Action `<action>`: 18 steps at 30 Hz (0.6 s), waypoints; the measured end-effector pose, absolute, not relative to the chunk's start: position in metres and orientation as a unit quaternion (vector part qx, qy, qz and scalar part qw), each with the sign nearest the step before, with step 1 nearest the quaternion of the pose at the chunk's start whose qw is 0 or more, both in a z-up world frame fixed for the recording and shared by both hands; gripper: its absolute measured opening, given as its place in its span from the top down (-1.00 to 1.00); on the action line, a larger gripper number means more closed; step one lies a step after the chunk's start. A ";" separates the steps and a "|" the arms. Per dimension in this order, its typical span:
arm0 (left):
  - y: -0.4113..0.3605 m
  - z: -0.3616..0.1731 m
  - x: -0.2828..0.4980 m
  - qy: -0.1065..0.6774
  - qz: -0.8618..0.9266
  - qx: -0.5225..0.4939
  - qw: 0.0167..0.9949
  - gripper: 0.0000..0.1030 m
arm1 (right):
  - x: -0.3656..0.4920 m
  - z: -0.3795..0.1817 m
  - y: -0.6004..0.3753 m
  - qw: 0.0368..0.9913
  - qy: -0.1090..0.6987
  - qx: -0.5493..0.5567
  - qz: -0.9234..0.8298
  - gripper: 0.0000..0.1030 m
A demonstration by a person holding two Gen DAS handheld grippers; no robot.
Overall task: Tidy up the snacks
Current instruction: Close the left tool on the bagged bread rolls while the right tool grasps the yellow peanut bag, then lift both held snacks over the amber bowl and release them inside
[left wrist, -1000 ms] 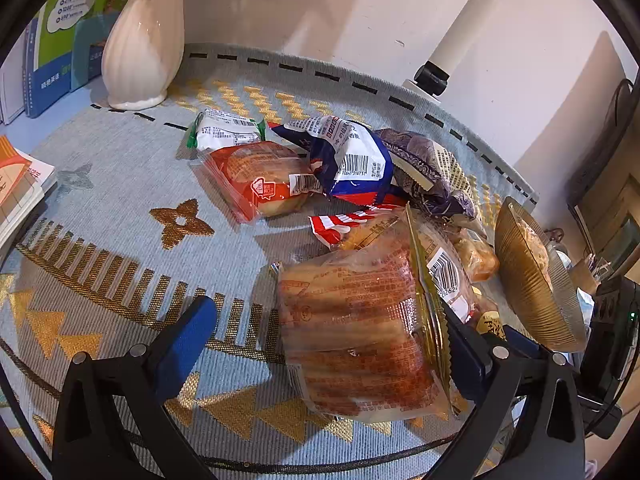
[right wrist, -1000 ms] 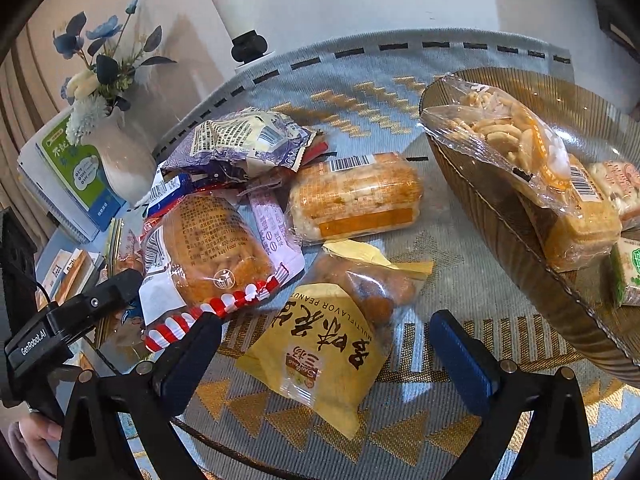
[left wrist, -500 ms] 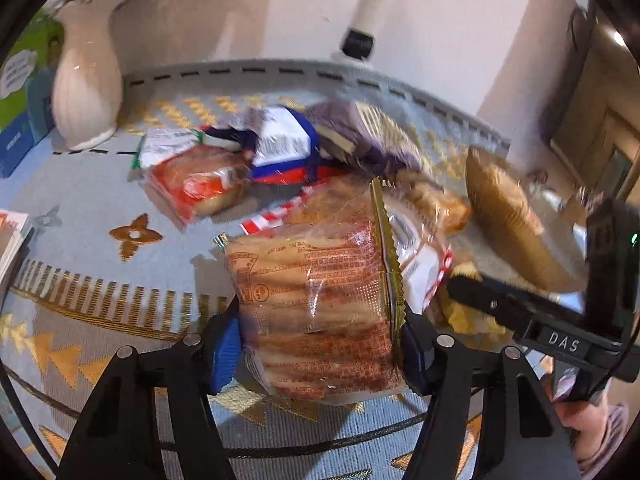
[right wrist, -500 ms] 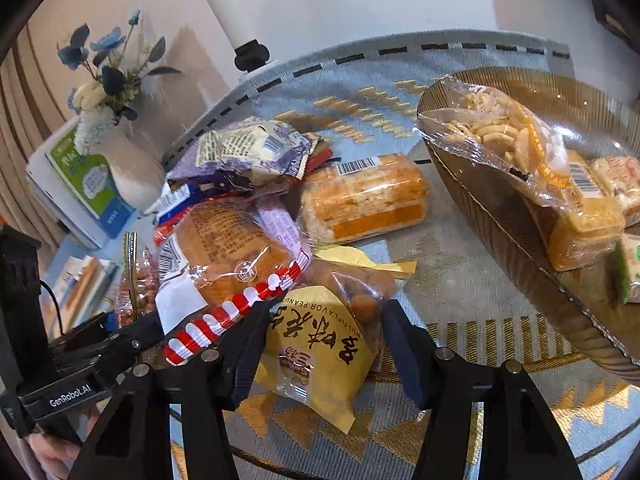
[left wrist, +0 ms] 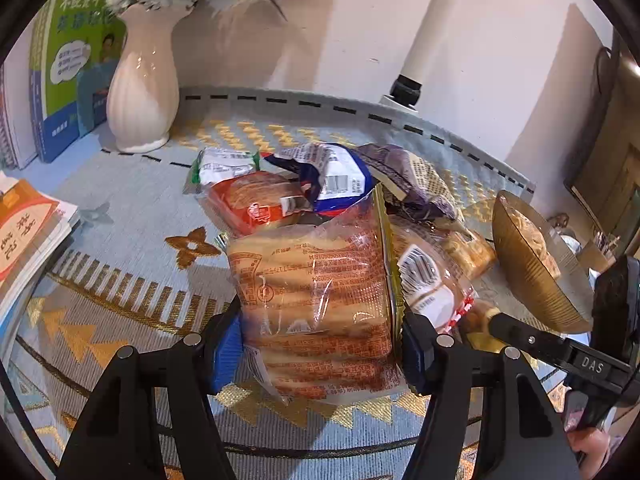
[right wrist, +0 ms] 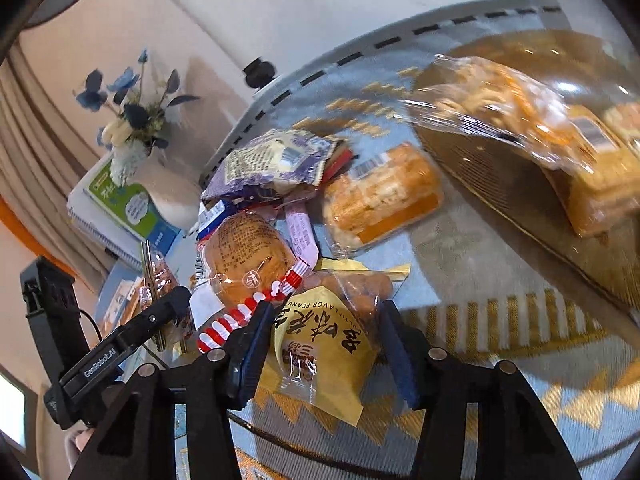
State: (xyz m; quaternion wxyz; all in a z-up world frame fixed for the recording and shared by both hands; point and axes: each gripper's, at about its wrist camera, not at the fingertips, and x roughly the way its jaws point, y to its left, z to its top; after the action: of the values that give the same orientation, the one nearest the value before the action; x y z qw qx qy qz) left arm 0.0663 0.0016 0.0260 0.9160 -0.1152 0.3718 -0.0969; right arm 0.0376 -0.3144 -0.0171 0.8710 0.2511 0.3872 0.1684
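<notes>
My left gripper (left wrist: 320,344) is shut on a clear packet of brown biscuits (left wrist: 316,300) and holds it upright above the cloth. My right gripper (right wrist: 324,344) is shut on a yellow peanut packet (right wrist: 320,344), lifted slightly. A pile of snacks lies behind: a round bun packet (right wrist: 244,256), an orange cake packet (right wrist: 384,196), a purple packet (right wrist: 276,156), a red bun packet (left wrist: 256,204) and a blue-white packet (left wrist: 336,180). The golden bowl (right wrist: 500,184) at right holds several snack packets; it also shows in the left wrist view (left wrist: 524,264).
A white vase (left wrist: 140,92) with flowers stands at the back left beside green and blue books (left wrist: 68,60). More booklets (left wrist: 24,236) lie at the left edge. A white pole (left wrist: 424,36) rises behind the round table. The patterned cloth (left wrist: 120,216) covers the table.
Both grippers have closed on their packets and lifted them. The left one raised the biscuit packet; the right one tilted and rose with the peanut packet, its view blurred.
</notes>
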 end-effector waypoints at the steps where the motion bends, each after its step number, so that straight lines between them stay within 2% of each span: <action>1: 0.003 0.026 0.066 0.372 -0.094 -0.117 0.916 -0.22 | 0.036 -0.015 -0.315 0.875 0.385 0.247 0.160 0.00; 10: 0.005 0.025 0.067 0.375 -0.084 -0.121 0.915 -0.22 | 0.024 -0.010 -0.333 0.844 0.354 0.335 0.226 0.00; 18: 0.006 0.027 0.066 0.370 -0.078 -0.122 0.918 -0.22 | 0.023 -0.009 -0.332 0.842 0.344 0.342 0.236 0.00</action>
State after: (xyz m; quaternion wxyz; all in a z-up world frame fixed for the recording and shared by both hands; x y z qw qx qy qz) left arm 0.0656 0.0057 0.0269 0.9177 -0.1223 0.3699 -0.0775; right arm 0.0231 -0.3319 -0.0086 0.8419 0.3424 0.3442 0.2357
